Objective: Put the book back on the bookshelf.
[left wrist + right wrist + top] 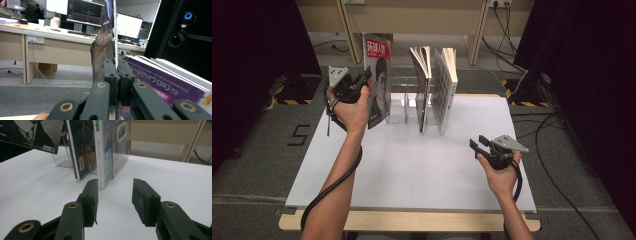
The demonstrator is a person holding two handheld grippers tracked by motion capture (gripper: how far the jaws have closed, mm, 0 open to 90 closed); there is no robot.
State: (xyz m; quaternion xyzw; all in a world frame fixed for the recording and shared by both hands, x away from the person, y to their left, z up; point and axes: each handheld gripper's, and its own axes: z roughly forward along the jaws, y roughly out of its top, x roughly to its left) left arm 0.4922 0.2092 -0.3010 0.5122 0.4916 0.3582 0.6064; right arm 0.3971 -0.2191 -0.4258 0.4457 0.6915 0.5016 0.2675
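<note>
My left gripper (364,79) is shut on a dark book with a red title block (379,82), held upright and lifted at the table's far left. In the left gripper view its jaws (117,67) pinch the book's edge (105,42). Two more books, a dark-spined one (423,85) and a white one (446,85), stand in a clear plastic rack (404,107). My right gripper (478,143) hovers open over the table at the right, nothing between its jaws (115,197), facing the dark-spined book (78,147) and the white one (105,150).
The white tabletop (412,165) spreads in front of the rack. A wooden frame (472,30) and cables (512,45) lie beyond the table. Dark curtains flank both sides. Desks with monitors (82,10) stand behind the held book in the left gripper view.
</note>
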